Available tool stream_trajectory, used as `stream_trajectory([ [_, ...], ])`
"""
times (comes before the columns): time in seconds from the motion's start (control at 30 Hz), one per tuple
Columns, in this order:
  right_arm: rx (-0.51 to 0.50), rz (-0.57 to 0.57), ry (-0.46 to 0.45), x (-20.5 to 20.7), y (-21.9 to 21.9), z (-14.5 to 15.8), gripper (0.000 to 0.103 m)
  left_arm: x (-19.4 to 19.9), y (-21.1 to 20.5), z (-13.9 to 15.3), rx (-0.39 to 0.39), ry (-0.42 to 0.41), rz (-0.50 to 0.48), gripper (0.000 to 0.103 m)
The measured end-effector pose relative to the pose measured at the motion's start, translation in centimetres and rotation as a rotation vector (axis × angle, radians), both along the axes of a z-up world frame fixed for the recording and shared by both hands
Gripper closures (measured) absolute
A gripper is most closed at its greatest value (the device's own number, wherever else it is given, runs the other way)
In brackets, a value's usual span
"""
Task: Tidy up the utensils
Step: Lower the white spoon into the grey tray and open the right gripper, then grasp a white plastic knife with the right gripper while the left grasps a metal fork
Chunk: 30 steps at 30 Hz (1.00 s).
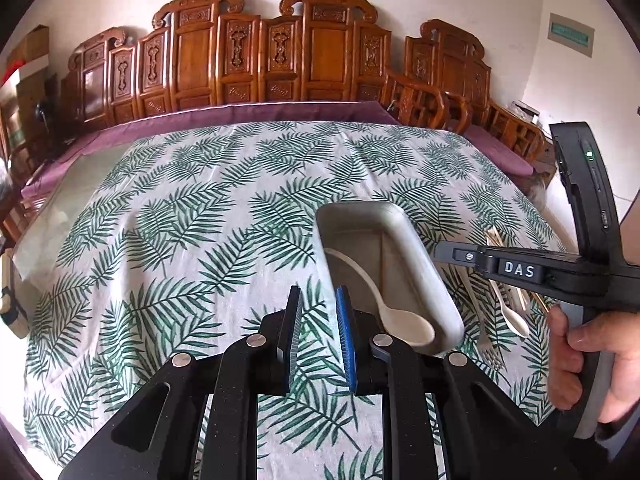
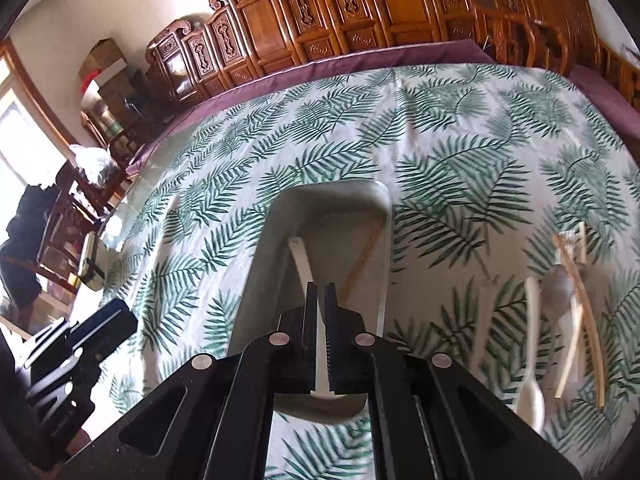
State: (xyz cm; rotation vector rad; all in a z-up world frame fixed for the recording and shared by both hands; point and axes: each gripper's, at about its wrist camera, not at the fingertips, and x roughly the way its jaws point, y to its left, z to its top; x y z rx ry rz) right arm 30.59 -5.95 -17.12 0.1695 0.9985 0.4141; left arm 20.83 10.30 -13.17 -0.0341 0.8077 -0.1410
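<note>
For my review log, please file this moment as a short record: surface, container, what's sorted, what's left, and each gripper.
surface: white tablecloth with green palm-leaf print
container: grey rectangular plastic tray, on the cloth
sorted: one white plastic spoon lying inside the tray
left to sort: another white spoon and pale wooden chopsticks, loose on the cloth right of the tray
left gripper: open, nothing between its jaws
right gripper: shut, over the tray

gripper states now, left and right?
Left gripper: jaws slightly apart, empty, over the tablecloth.
Right gripper: nearly shut, over the white spoon in the tray; grip unclear.
</note>
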Motion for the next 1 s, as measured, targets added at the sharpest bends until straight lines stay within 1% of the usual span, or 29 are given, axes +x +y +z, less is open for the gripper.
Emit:
stream_trajectory([
  [0.27, -0.122, 0.01, -0.057, -2.4, -3.7, 0.7, 0.097, -0.9, -2.4, -0.7, 0.001, -0.006, -0.045, 0.084],
  [0.57, -0.231, 0.001, -0.09, -3.9, -9.8, 0.3, 0.097, -1.4, -3.9, -1.2, 0.002, -0.001, -0.072, 0.084],
  [0.67, -0.257, 0.009, -0.097, -4.5, -11.9, -0.5, 0.097, -1.6, -4.2, -1.1, 0.002, -0.001, -0.081, 0.083],
  [0.8, -0.262, 0.0, -0.049, -4.6, -14.6, -2.7, 0.097, -1.8, -5.0, -1.2, 0.007, -0.003, -0.095, 0.083],
  [0.87, -0.26, 0.013, -0.038, -4.5, -15.0, -3.7, 0.096, -1.9, -5.4, -1.4, 0.014, -0.003, -0.099, 0.082],
  [0.93, -0.258, 0.037, -0.033, -4.4, -14.7, -4.4, 0.088, -2.0, -5.8, -1.6, 0.028, -0.001, -0.11, 0.082],
  [1.0, -0.264, 0.07, -0.04, -4.0, -14.3, -5.1, 0.088, -2.0, -6.3, -1.8, 0.049, 0.002, -0.122, 0.082],
])
